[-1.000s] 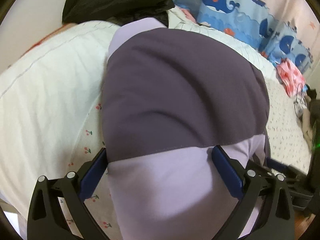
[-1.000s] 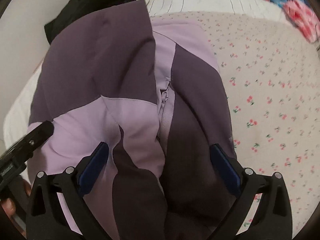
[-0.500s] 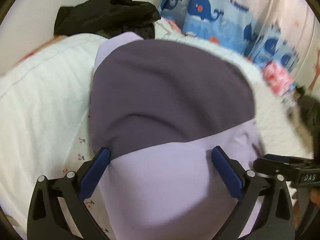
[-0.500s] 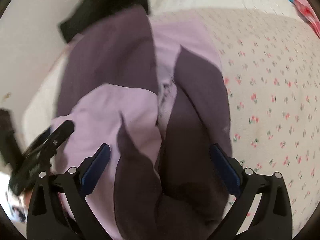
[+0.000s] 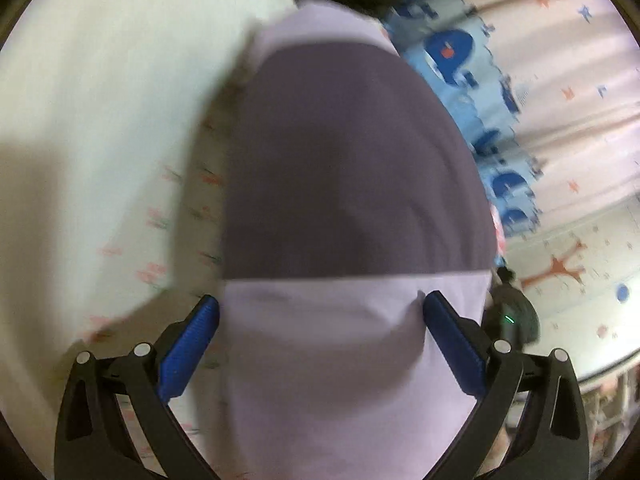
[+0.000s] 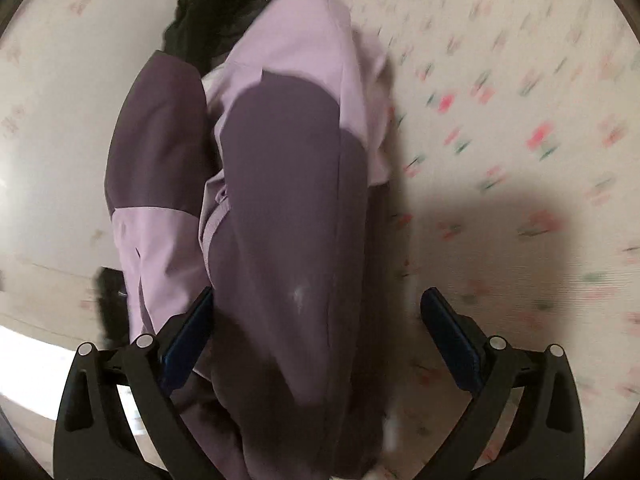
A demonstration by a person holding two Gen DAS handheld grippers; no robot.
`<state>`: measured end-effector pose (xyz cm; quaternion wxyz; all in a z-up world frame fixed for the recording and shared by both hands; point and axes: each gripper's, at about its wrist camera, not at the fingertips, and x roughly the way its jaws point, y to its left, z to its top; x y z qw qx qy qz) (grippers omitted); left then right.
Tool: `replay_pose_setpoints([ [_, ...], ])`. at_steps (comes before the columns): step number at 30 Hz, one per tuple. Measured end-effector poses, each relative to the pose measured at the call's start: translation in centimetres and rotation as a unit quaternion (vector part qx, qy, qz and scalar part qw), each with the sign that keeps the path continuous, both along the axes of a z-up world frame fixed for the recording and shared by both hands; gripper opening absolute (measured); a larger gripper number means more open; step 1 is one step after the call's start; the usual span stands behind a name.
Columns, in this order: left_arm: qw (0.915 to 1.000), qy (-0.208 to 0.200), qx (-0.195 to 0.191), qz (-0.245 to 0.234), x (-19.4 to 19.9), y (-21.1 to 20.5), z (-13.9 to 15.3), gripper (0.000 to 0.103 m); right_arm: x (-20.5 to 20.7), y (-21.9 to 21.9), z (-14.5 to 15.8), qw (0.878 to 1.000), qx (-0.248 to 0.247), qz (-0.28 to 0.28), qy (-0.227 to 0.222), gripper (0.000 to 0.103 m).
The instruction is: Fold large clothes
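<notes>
The purple jacket (image 5: 352,184) fills mid-frame over the cherry-print bed (image 6: 520,128), draped between both spread tools, left tool (image 5: 320,312) and right tool (image 6: 316,304). Neither pinches it. Everything is blurred; no readable writing

No text, label, brand or number can be read in either view; both pictures are blurred by motion. The curtain (image 5: 460,52) carries only blue picture shapes, and the bed sheet (image 6: 520,128) only small red and green flower prints.
</notes>
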<state>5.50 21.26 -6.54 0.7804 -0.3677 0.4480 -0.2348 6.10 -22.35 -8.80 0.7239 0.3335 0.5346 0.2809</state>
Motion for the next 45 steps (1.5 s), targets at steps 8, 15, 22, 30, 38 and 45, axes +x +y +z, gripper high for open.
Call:
replay_pose_setpoints([
  [8, 0.9854, -0.092, 0.139, -0.037, -1.8, -4.5, 6.7, 0.098, -0.4, 2.0, 1.4, 0.991, 0.106, 0.077, 0.000, 0.097],
  [15, 0.9777, -0.031, 0.203, -0.044, -0.6, -5.9, 4.1, 0.098, -2.4, -2.1, 5.0, 0.993, -0.101, -0.044, -0.037, 0.097],
  [22, 0.9701, -0.047, 0.236, -0.030, -1.1, -6.9, 4.9, 0.098, 0.8, 6.8, 14.6, 0.941, -0.250, -0.019, -0.229, 0.097],
  [30, 0.9591, -0.061, 0.276, -0.021, -1.1, -8.1, 6.3, 0.098, 2.8, 5.3, 9.0, 0.949, -0.283, -0.047, -0.131, 0.097],
  [38, 0.8893, -0.160, 0.426, 0.041, -7.4, -11.7, 10.8, 0.098, -11.6, 9.0, 9.7, 0.906, -0.355, -0.005, -0.232, 0.097],
  [45, 0.8758, -0.200, 0.436, 0.050, -14.1, -13.1, 14.0, 0.098, -14.7, 7.3, 9.8, 0.929, -0.296, -0.048, -0.217, 0.097],
])
